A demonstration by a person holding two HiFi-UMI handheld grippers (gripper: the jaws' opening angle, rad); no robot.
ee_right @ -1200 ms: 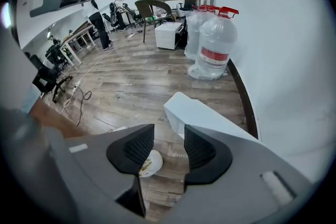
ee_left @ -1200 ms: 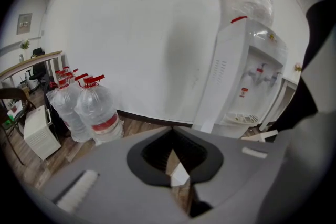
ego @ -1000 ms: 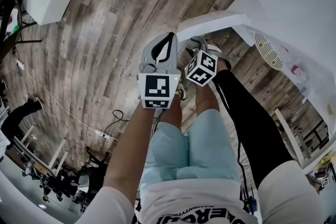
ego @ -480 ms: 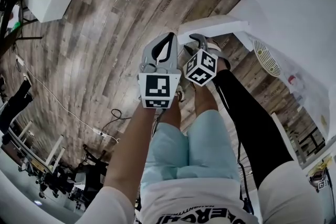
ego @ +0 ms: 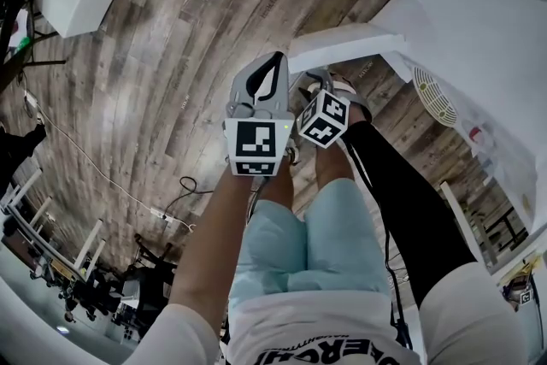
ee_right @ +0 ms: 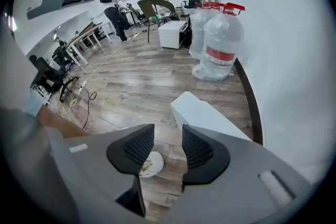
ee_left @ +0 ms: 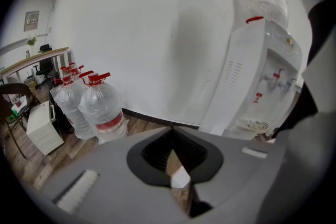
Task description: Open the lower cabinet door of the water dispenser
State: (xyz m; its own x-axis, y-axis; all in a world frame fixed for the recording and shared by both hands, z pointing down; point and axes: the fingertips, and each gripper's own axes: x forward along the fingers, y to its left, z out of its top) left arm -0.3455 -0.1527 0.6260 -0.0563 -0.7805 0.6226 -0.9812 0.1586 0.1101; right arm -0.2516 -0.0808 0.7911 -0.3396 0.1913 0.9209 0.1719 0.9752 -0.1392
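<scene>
The white water dispenser [ego: 479, 21] stands at the right of the head view, with its round drip grille [ego: 436, 85] showing. Its lower cabinet door [ego: 346, 43] juts out as a white panel over the wooden floor. In the right gripper view the door [ee_right: 210, 115] lies just beyond the jaws. My right gripper [ego: 314, 79] hangs close under the door's edge, open, with nothing between its pads [ee_right: 140, 147]. My left gripper [ego: 275, 57] is beside it on the left, shut and holding nothing. The left gripper view looks at the dispenser [ee_left: 262, 76] with a bottle on top.
Several large water bottles [ee_left: 102, 107] with red caps stand against the white wall. A white box [ego: 73, 0] sits near them. A cable [ego: 184, 188] runs over the floor at left, where desks and chairs [ee_right: 52, 78] stand. The person's legs are below the grippers.
My right gripper has drawn back slightly from the door's edge, toward the person. The left gripper has hardly moved.
</scene>
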